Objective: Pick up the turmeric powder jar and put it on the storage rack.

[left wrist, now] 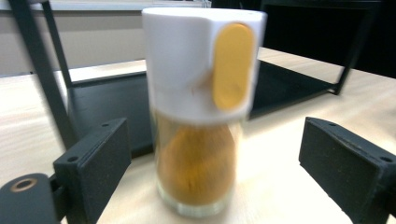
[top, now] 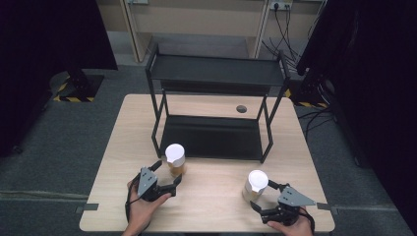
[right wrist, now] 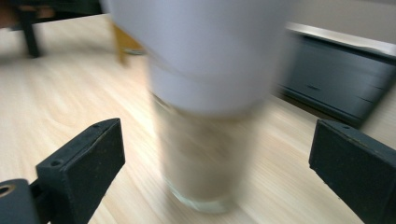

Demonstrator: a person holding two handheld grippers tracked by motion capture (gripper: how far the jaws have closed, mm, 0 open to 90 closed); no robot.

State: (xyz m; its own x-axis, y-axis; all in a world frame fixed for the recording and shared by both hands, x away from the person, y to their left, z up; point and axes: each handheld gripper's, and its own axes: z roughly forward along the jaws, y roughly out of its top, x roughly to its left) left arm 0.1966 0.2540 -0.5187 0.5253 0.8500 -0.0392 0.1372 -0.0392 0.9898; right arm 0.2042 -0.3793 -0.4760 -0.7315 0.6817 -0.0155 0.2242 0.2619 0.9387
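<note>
Two glass jars with white lids stand on the wooden table [top: 211, 196]. The left jar [top: 175, 160] holds orange-brown powder, and its lid [left wrist: 201, 60] bears a yellow oval. My left gripper [top: 168, 173] is open, with this jar [left wrist: 196, 163] standing between its jaws and untouched by either pad. The right jar [top: 255, 185] holds a paler beige filling and looks blurred in the right gripper view [right wrist: 205, 154]. My right gripper [top: 263, 195] is open around it, with clear gaps on both sides. The same open stance shows for the left gripper [left wrist: 217, 140] and the right gripper [right wrist: 217, 149].
A black two-tier metal shelf [top: 211, 135] stands at the back middle of the table, just behind the left jar; its lower board [left wrist: 107, 102] is close ahead. A round cable hole [top: 241, 108] lies behind it. Both hands are near the table's front edge.
</note>
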